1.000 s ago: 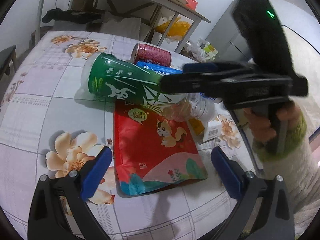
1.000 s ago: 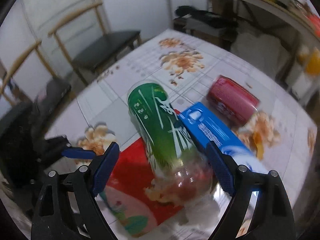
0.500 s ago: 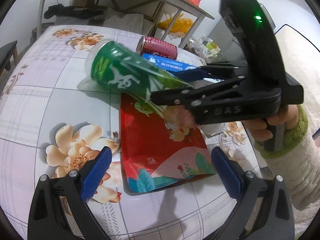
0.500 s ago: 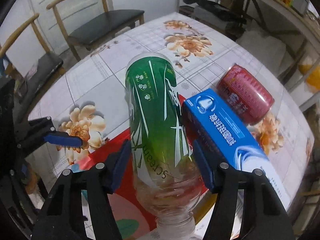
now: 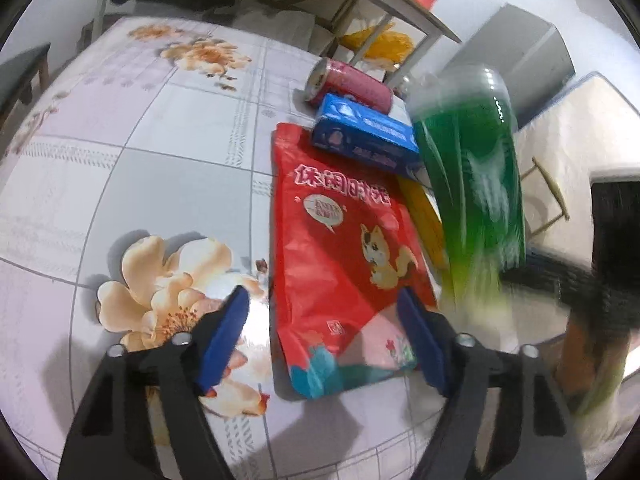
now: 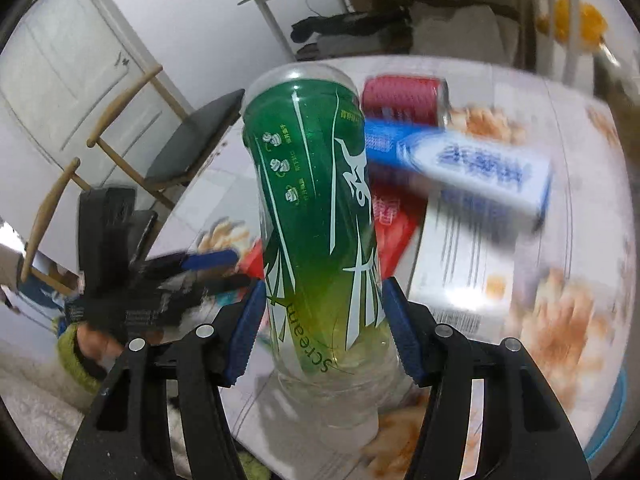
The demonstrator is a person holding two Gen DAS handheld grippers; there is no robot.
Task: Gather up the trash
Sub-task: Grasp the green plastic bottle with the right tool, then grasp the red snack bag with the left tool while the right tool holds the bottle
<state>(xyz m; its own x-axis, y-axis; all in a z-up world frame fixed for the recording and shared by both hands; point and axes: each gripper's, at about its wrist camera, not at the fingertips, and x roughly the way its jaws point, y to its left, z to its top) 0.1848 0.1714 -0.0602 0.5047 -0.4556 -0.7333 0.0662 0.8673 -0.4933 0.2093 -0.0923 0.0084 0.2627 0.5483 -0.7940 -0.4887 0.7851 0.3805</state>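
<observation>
A green-labelled plastic bottle [image 6: 316,208] is held off the table, base up, neck toward the camera. My right gripper [image 6: 326,328] is shut on its lower body, with its jaws still closing a little. In the left wrist view the bottle [image 5: 472,168] is a blur at the right, above the blurred right gripper [image 5: 592,284]. A red snack pouch [image 5: 344,248] lies flat on the flowered table [image 5: 140,152]. My left gripper [image 5: 322,340] hangs over its near end. Its jaws are closing, the pouch lies between them, and the pads do not press on it.
A blue box [image 5: 364,136], a red can [image 5: 348,88] on its side and a yellow packet [image 5: 420,216] lie beyond the pouch. Wooden chairs [image 6: 188,140] stand beside the table. A shelf table [image 5: 360,0] with clutter stands behind.
The right gripper closed on the bottle and lifted it off the pouch, to the right and more upright. The left gripper's jaws narrowed and it sank toward the pouch.
</observation>
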